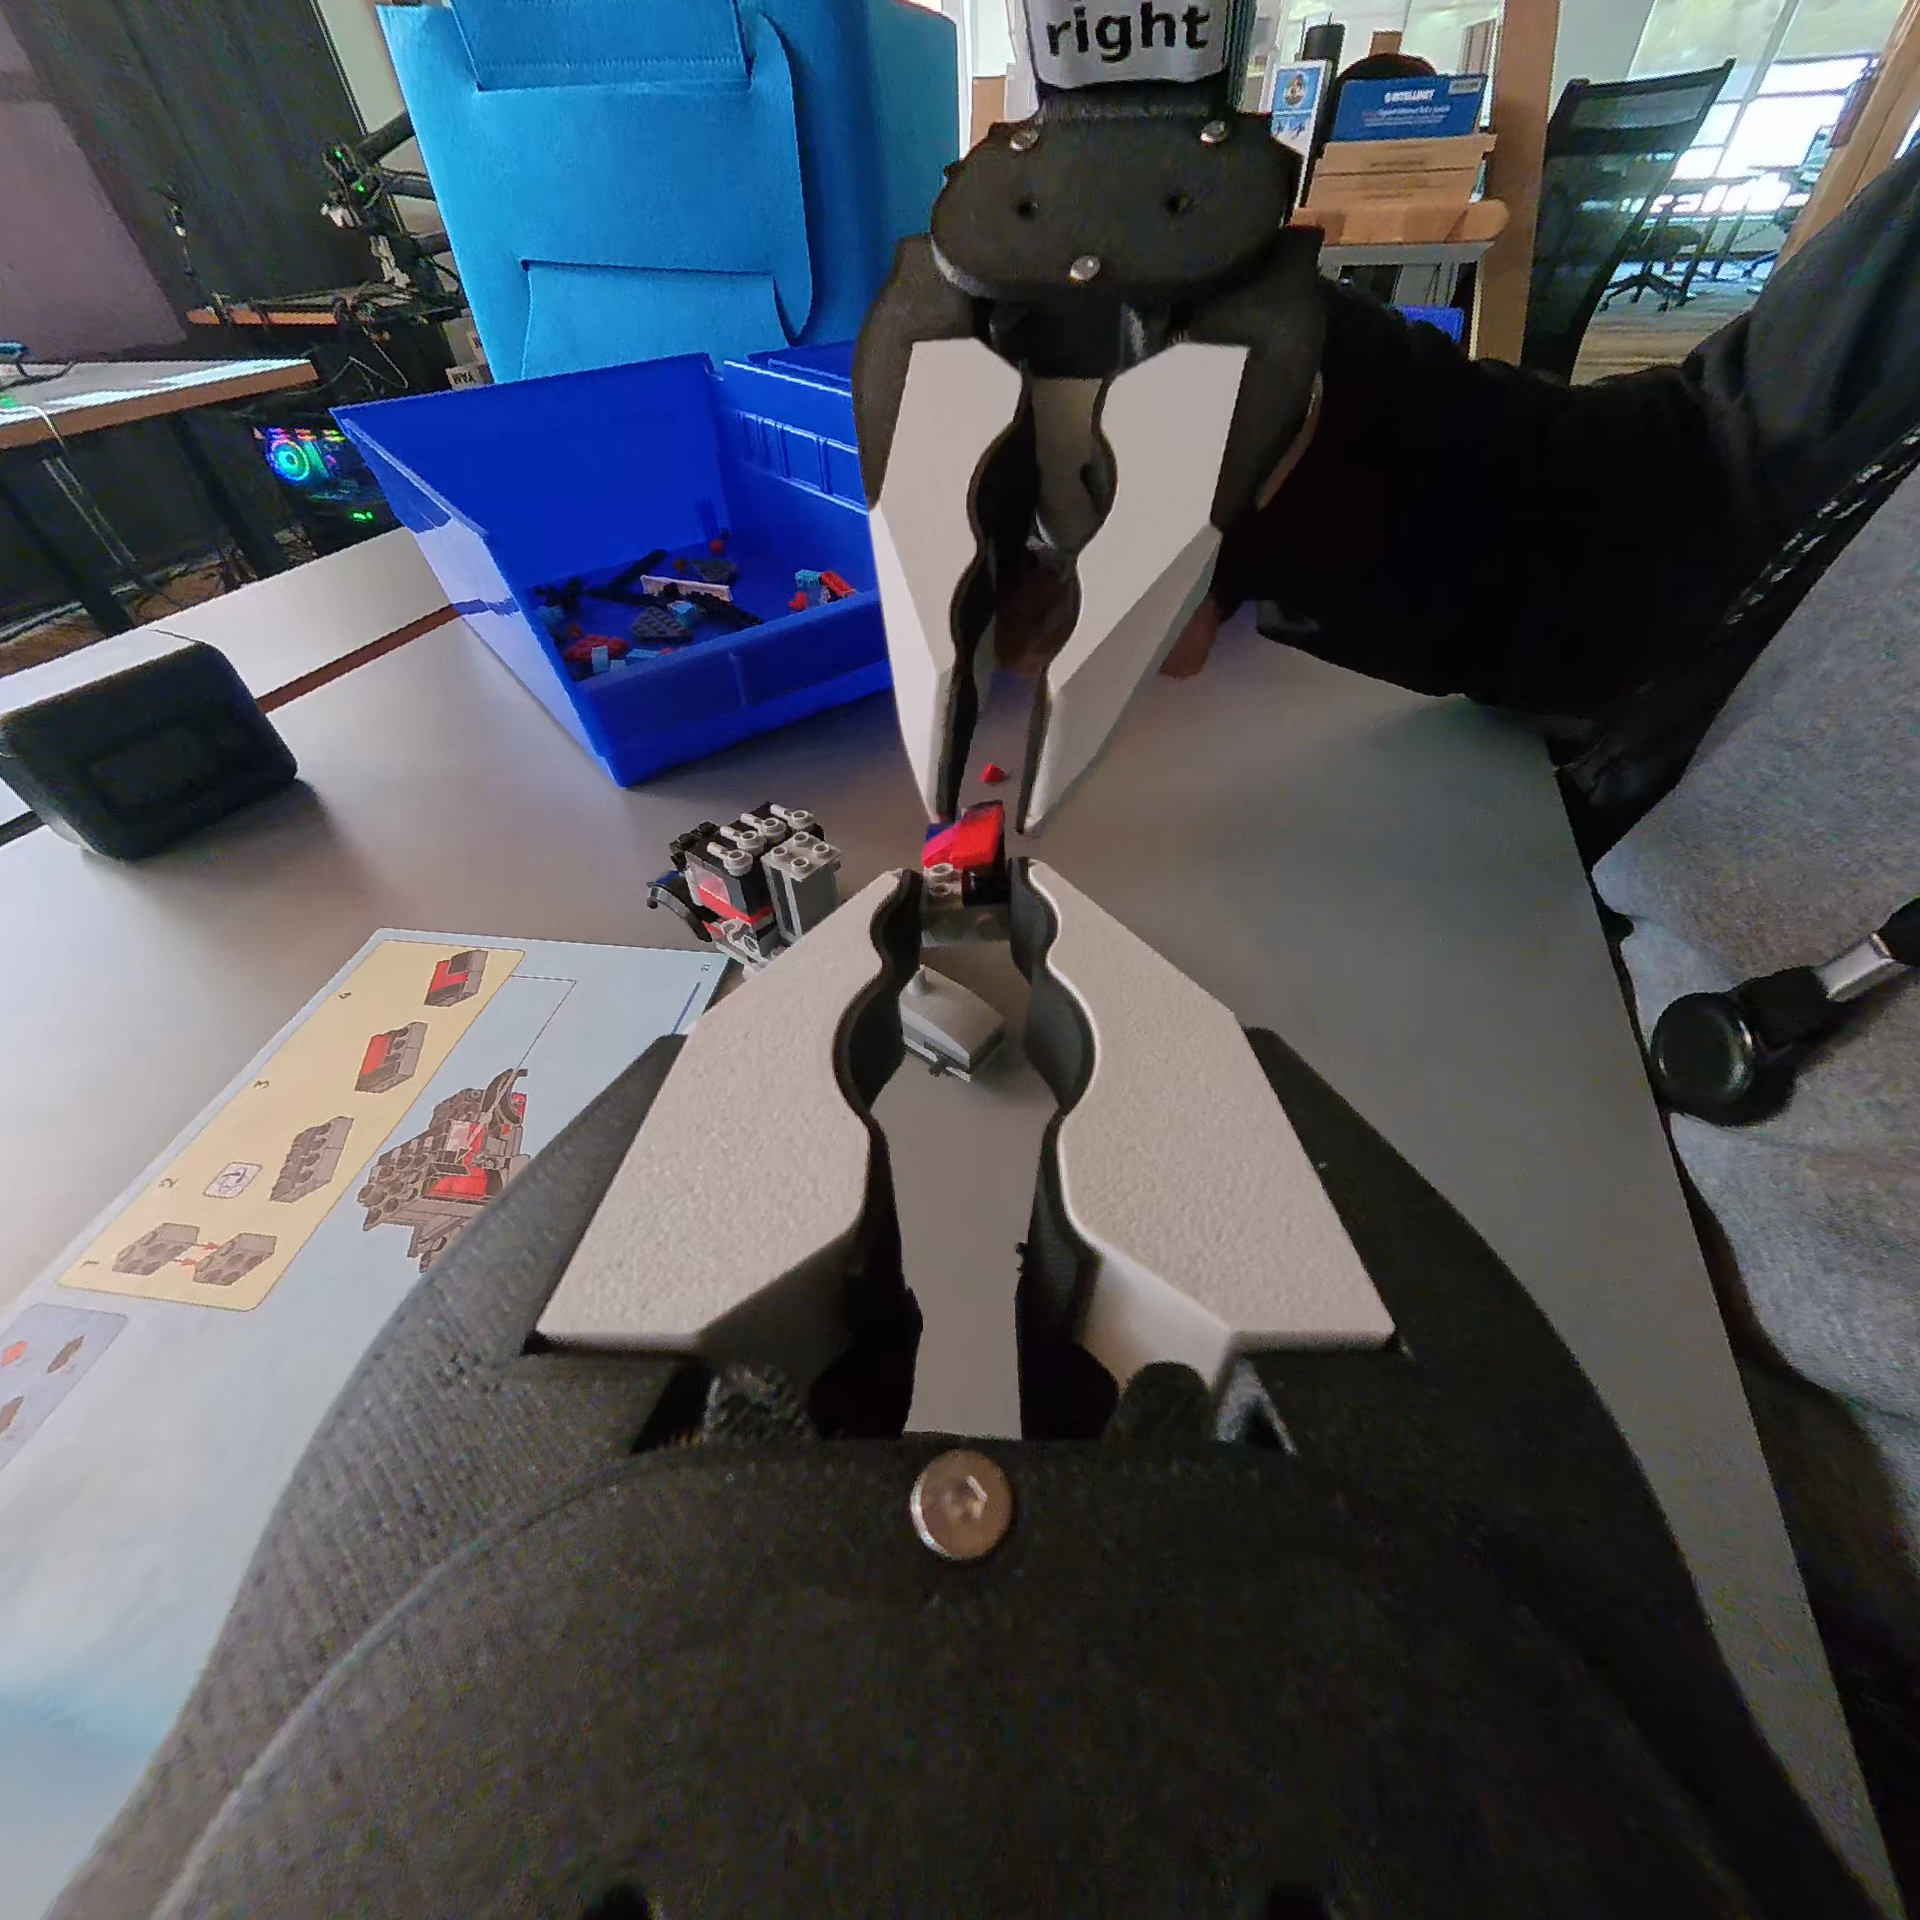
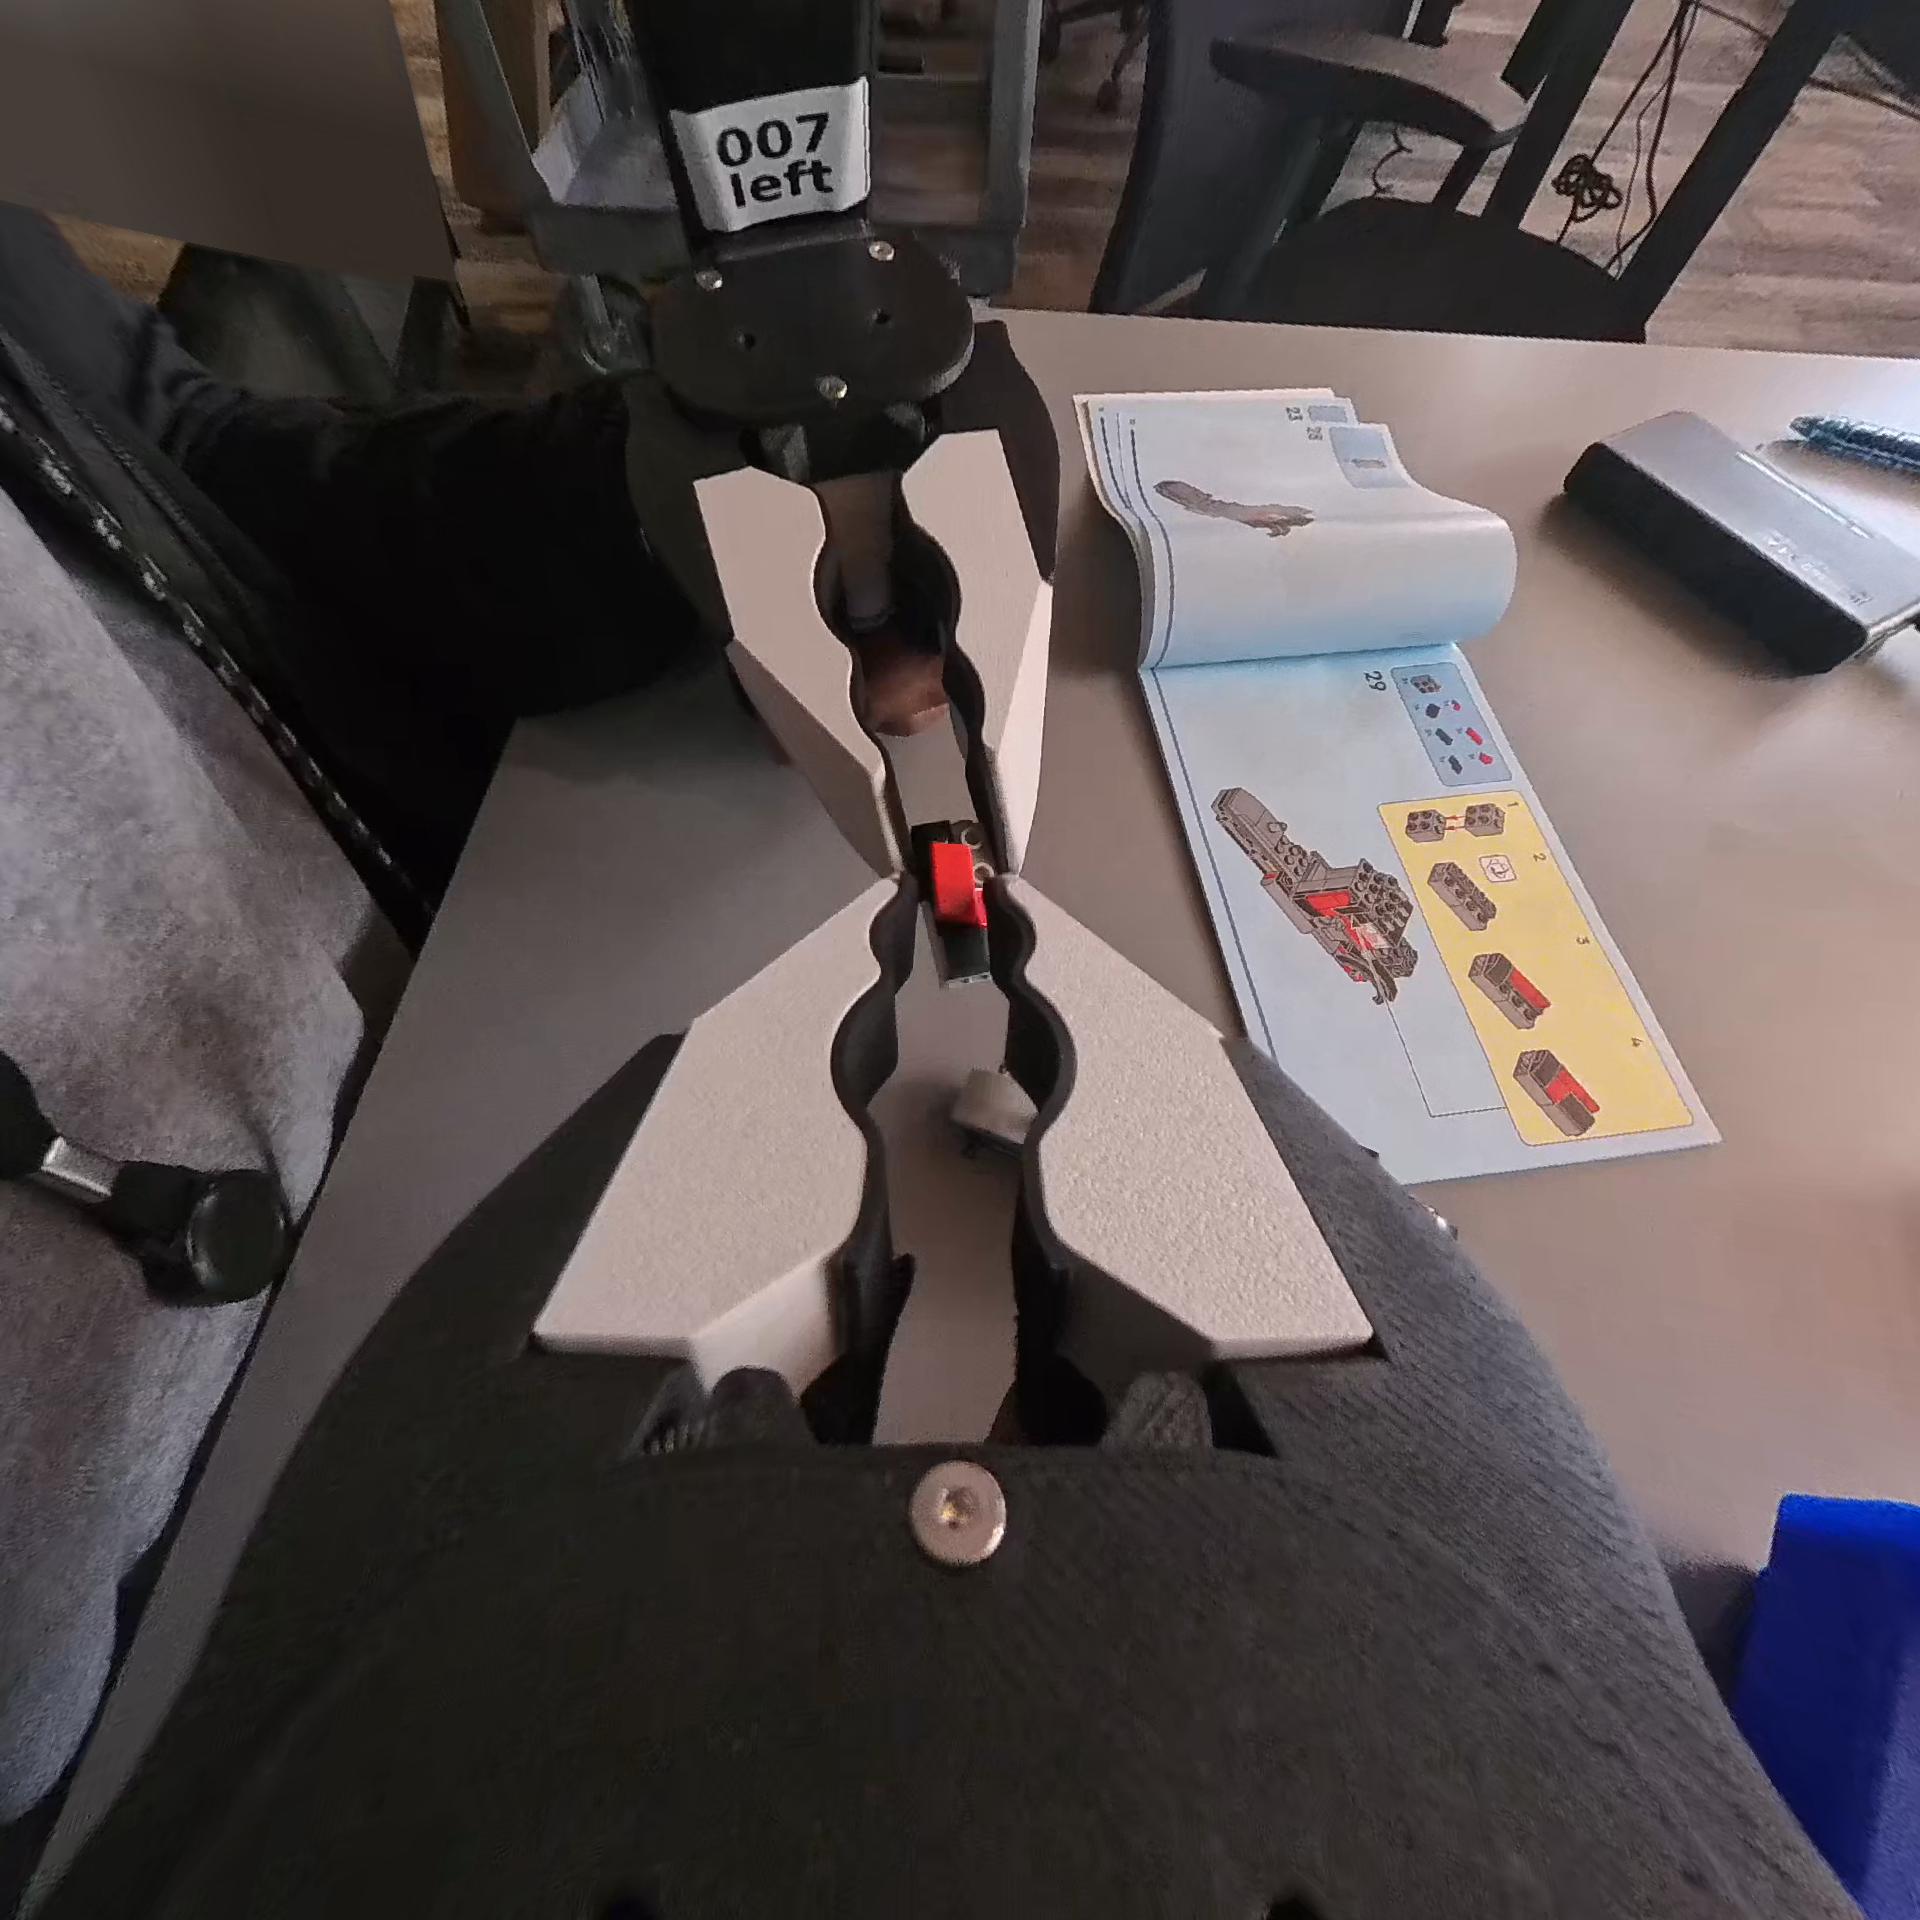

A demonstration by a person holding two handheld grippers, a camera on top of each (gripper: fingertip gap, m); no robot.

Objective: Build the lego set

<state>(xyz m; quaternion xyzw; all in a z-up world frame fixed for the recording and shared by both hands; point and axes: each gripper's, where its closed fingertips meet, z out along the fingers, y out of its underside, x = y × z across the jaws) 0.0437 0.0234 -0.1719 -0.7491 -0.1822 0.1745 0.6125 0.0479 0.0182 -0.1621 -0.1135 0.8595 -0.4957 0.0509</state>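
While your left gripper (image 1: 961, 883) clamps the small grey-and-black brick block (image 1: 961, 894), your right gripper (image 2: 951, 914) pinches its red-and-black brick piece (image 2: 958, 896), tips meeting above the grey table (image 1: 1299, 935).

Left gripper (image 1: 961, 883) tips clamp small grey-black lego piece (image 1: 961, 896). Right gripper (image 1: 982, 821) opposite, tips pinching red brick (image 1: 977, 834) touching that piece. Loose grey brick (image 1: 951, 1023) on table (image 1: 1299, 935) under left fingers. Half-built model (image 1: 753, 873) just left of piece; blue bin (image 1: 623, 540) beyond; instruction booklet (image 1: 260, 1143) nearer, left.
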